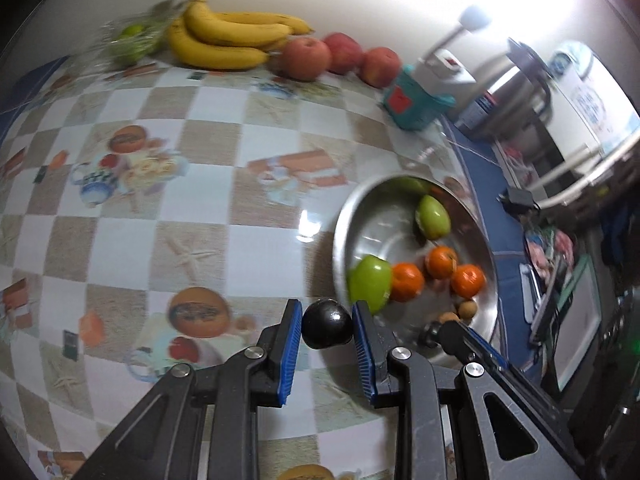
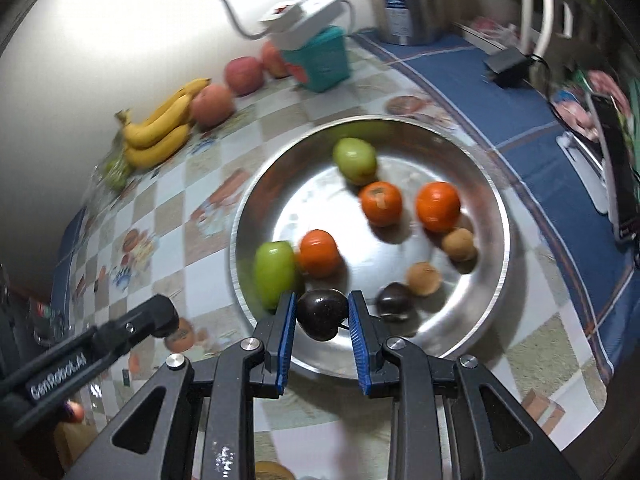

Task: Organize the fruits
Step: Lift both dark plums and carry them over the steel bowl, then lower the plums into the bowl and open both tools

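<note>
1. Nearest: left gripper (image 1: 327, 330) clamped on a dark round fruit (image 1: 327, 329), glossy and smooth, blue ribbed pads tight against both sides; held over the checked tablecloth (image 1: 192, 184) just outside the near-left rim of the steel bowl (image 1: 340, 248).
2. Right gripper (image 2: 322, 315) likewise closed on a second dark fruit (image 2: 322, 314), shiny, with a thin stem; hanging above the bowl's near rim.
3. Inside the bowl, brushed metal and shallow: one more dark fruit (image 2: 394, 302) near the front, two dull brown rough-skinned small fruits (image 2: 424, 278) toward the right, three bright oranges (image 2: 380, 204) mid-bowl, two waxy green fruits (image 2: 275, 274) at the left and far sides.
4. Along the far edge of the table, against the wall: bananas (image 1: 228, 40), curved and yellow; three red apples (image 1: 304, 58) in a row; blurred green fruit in clear wrapping at the far-left corner.
5. Progress, judged: partly done. Bananas and apples apparently already grouped; dark fruits lifted but not yet placed; the bowl's remaining mix unsorted.
</note>
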`<move>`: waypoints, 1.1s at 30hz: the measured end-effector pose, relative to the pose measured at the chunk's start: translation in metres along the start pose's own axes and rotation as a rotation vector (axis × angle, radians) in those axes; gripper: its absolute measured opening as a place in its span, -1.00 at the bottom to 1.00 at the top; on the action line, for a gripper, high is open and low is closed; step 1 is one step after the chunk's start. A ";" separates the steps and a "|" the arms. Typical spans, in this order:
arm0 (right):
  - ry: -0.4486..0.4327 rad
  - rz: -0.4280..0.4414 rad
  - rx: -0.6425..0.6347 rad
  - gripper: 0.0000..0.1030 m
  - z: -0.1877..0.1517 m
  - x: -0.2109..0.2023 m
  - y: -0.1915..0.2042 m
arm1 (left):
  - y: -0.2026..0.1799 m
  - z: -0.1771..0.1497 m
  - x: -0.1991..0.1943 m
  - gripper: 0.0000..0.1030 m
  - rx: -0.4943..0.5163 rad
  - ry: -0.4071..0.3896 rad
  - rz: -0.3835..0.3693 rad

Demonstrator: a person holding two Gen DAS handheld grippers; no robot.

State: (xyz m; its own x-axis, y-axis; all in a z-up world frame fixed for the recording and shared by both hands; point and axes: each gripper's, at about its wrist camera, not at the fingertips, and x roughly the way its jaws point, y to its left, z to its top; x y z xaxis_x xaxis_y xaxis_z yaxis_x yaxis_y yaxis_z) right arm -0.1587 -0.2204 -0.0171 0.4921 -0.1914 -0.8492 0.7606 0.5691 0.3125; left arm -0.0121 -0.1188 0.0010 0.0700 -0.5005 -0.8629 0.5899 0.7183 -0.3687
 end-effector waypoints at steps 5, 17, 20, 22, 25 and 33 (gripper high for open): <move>0.003 -0.011 0.048 -0.46 0.003 0.000 -0.018 | -0.018 -0.003 0.013 -0.46 0.044 0.024 -0.045; 0.041 -0.009 0.082 -0.46 0.002 0.010 -0.030 | -0.041 -0.007 0.039 -0.44 0.090 0.064 -0.081; 0.052 -0.014 0.081 -0.45 0.001 0.013 -0.030 | -0.037 -0.008 0.043 -0.44 0.073 0.075 -0.087; 0.058 -0.007 0.085 -0.45 0.000 0.015 -0.030 | -0.034 -0.007 0.045 -0.44 0.057 0.084 -0.099; 0.063 -0.009 0.083 -0.45 -0.001 0.016 -0.029 | -0.031 -0.006 0.046 -0.44 0.040 0.092 -0.104; 0.074 0.004 0.090 -0.45 0.000 0.019 -0.029 | -0.026 -0.005 0.049 -0.32 0.007 0.110 -0.112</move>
State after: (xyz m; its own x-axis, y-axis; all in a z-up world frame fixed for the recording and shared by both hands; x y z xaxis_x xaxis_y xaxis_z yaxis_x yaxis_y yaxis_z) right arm -0.1717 -0.2404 -0.0425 0.4653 -0.1279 -0.8758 0.7951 0.4952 0.3501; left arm -0.0285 -0.1598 -0.0337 -0.0848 -0.5206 -0.8496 0.5947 0.6577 -0.4624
